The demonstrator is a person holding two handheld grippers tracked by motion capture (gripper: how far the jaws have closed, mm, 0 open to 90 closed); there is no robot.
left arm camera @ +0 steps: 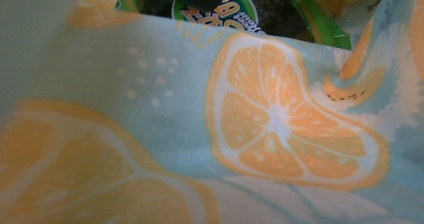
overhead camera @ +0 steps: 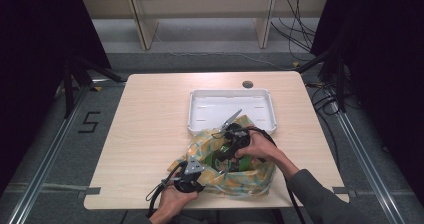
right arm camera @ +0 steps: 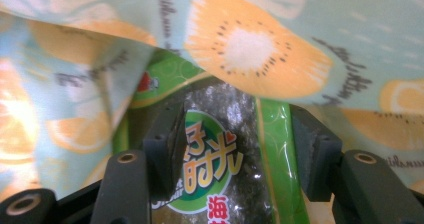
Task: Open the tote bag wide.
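Reaching into the fruit-print cloth bag (overhead camera: pixel 245 176), the right hand-held gripper (overhead camera: pixel 231 151) has its jaws spread on either side of a green seaweed snack packet (right arm camera: pixel 220 159); whether the pads touch it I cannot tell. Packet lies inside the bag, at the near edge of the surface (overhead camera: pixel 150 119). Left hand-held gripper (overhead camera: pixel 192 176) sits at the bag's left rim, jaws pressed together, apparently pinching the printed cloth. White tray (overhead camera: pixel 232 109) stands just behind the bag, touching it.
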